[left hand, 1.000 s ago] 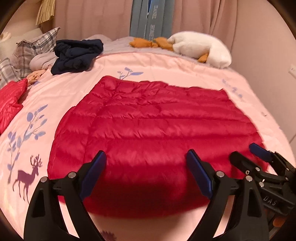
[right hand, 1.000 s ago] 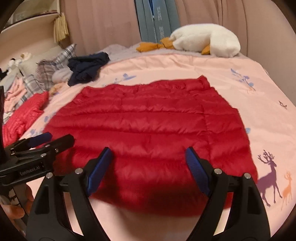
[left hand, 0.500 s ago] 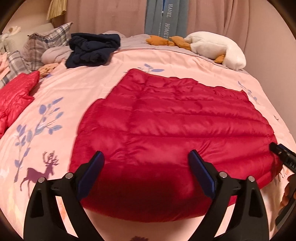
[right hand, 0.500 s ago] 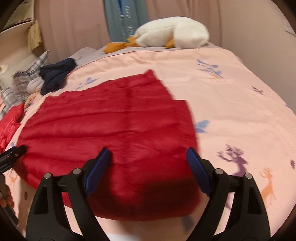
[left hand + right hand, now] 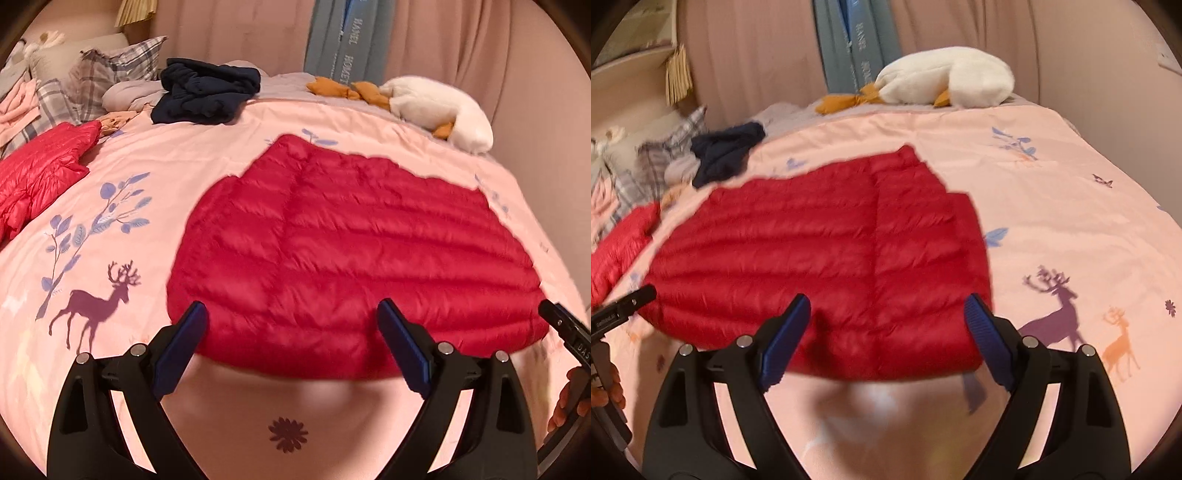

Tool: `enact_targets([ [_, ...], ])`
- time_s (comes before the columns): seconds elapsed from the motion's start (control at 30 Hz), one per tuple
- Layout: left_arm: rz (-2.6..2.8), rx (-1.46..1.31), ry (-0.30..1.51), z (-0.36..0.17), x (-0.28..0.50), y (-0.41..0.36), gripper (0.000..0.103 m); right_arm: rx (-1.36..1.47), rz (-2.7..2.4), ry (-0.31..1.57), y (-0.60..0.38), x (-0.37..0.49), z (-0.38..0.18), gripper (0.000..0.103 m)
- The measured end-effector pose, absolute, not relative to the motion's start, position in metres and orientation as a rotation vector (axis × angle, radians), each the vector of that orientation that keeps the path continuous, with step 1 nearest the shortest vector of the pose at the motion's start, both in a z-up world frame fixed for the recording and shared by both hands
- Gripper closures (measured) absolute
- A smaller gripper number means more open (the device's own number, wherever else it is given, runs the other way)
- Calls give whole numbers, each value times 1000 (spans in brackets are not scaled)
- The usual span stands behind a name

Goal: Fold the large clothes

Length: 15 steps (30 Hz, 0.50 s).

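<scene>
Both claws gape wide, empty: left claw [image 5: 290,334] over the jacket's [image 5: 354,251] near left edge, right claw [image 5: 886,325] over its near right, both angled down.

Bedroom interior under warm, dim light. A bed [image 5: 184,155] fills the scene, covered by a pink duvet [image 5: 1052,206] printed with deer and leaf sprigs. Behind the bed hang pinkish curtains [image 5: 240,33], parted by a blue-grey hanging panel [image 5: 340,40] with lettering. At the left of the bed lie plaid pillows [image 5: 107,74]; above them, a pale shelf [image 5: 631,59] with a straw tassel [image 5: 677,77]. A plain wall [image 5: 1108,66] stands to the right of the bed.
</scene>
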State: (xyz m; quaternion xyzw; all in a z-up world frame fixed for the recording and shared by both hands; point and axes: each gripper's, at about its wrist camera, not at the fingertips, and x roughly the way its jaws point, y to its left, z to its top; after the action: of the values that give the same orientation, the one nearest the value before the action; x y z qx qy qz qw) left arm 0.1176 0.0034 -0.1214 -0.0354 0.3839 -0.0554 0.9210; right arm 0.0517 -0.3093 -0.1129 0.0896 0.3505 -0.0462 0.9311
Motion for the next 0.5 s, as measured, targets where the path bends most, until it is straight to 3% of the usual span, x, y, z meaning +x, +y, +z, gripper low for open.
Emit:
enact_targets([
  [0.5,-98,-14,835,-135,115,-4,9,187,-114,761,-312,43,-122,15],
])
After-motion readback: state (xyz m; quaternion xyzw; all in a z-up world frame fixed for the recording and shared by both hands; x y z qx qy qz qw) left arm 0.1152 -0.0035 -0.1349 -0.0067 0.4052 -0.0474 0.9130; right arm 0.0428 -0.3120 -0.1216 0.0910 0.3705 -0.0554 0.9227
